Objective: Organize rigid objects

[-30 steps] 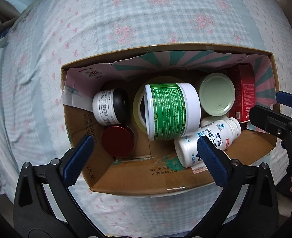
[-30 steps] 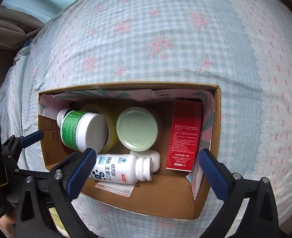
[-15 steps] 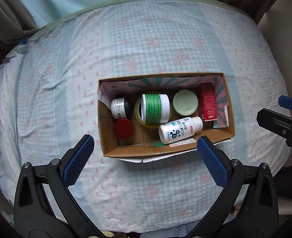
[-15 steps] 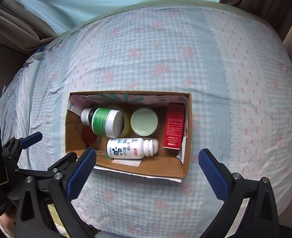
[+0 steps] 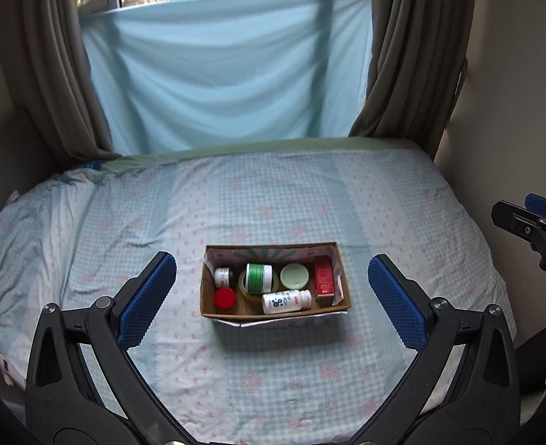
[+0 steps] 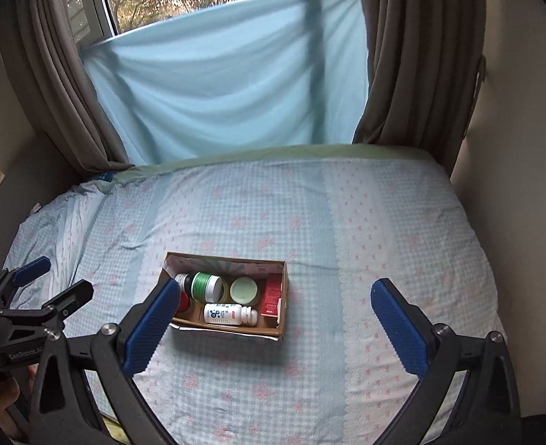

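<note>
Your left gripper (image 5: 269, 296) is spread wide and holds nothing, hanging over the near edge of the bed (image 5: 403, 222). Your right gripper (image 6: 273, 328) is just as wide apart and empty, also above the near edge.

Past the fingers, the cardboard box (image 5: 273, 314) sits on the bed's checked cover, nearer the front edge than the far one and about midway between the sides. Inside, along its near wall, a red-lidded jar (image 5: 224, 297) stands at the left and a white bottle (image 5: 286, 301) lies on its side to the right. Behind them a small dark jar (image 5: 224, 276), a green-labelled tub (image 5: 259, 278) lying on its side, and a pale green lid (image 5: 294, 275) run left to right, with a red carton (image 5: 324, 280) against the right wall.

Beyond the bed's far edge, a light blue sheet (image 5: 221, 74) hangs across the window between grey curtains (image 5: 58, 74).
</note>
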Demonstrator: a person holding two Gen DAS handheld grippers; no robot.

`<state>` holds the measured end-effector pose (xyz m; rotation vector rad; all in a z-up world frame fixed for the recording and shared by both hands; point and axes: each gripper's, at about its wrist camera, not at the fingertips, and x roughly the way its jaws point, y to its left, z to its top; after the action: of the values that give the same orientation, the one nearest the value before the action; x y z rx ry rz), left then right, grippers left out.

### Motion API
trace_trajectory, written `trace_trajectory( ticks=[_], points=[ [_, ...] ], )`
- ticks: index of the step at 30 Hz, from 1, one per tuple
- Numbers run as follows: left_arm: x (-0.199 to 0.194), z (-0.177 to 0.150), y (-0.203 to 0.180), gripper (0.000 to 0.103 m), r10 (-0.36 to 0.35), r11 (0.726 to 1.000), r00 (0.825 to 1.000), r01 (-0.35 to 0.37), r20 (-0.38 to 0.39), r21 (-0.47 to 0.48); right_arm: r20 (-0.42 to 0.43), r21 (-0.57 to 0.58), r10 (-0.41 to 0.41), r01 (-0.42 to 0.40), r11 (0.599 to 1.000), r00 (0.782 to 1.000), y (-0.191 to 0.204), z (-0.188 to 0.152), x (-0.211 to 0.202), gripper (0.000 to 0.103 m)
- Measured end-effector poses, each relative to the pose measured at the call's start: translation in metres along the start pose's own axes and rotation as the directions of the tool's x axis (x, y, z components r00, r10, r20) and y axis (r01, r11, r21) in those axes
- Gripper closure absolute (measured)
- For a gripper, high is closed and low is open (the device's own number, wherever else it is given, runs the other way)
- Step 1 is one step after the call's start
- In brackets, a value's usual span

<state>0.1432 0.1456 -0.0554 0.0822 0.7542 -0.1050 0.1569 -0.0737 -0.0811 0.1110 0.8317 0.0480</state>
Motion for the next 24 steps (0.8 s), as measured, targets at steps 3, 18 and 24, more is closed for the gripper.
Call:
trace_trajectory(
  ticks=[3,18,24],
  points=[
    [-0.037,-0.002,-0.020,0.000,0.020,1.000,0.996,-0.018,0.092,-0.019,0.060,-0.015,-0.017,0.018,1.000,0.998,-0.015,-0.005,-0.034,0.001],
    [-0.099,-0.021,-0.079,0.000,0.062,0.998,0.966,-0.063,0.250,-0.006,0.232,-0.029,-0.062,0.070,0.997,0.971,-0.055,-0.033,-0.097,0.001],
    [-0.101,-0.024,-0.082,0.000,0.058,0.998,0.968,-0.058,0.244,-0.010,0.258,-0.030,-0.080,0.091,0.995,0.963,-0.057,-0.035,-0.104,0.001]
  ],
)
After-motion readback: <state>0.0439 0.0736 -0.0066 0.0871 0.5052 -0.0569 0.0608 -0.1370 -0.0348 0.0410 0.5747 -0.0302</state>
